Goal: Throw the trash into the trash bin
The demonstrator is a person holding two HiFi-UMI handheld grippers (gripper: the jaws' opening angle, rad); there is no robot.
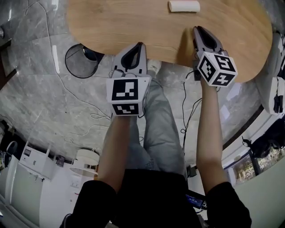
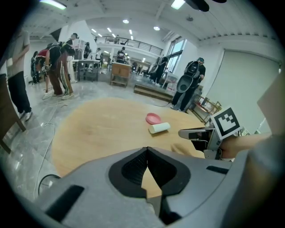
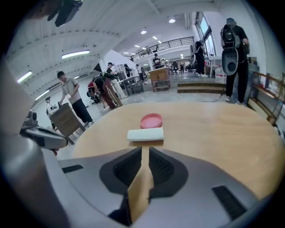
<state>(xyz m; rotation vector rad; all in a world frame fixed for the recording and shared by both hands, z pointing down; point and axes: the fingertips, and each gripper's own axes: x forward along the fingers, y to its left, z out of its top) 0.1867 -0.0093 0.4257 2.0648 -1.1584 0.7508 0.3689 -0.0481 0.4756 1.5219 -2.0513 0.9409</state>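
Note:
A white paper roll lies on the far part of the round wooden table. The right gripper view has this roll straight ahead, just in front of a pink dish; the left gripper view has the roll and dish ahead to the right. A black wire trash bin stands on the floor left of the table. My left gripper is shut and empty at the table's near edge. My right gripper, shut and empty, is over the table short of the roll.
Cables trail over the marble floor beside the bin. White furniture stands at the lower left. Several people stand beyond the table, one with a backpack, and a chair is at its left side.

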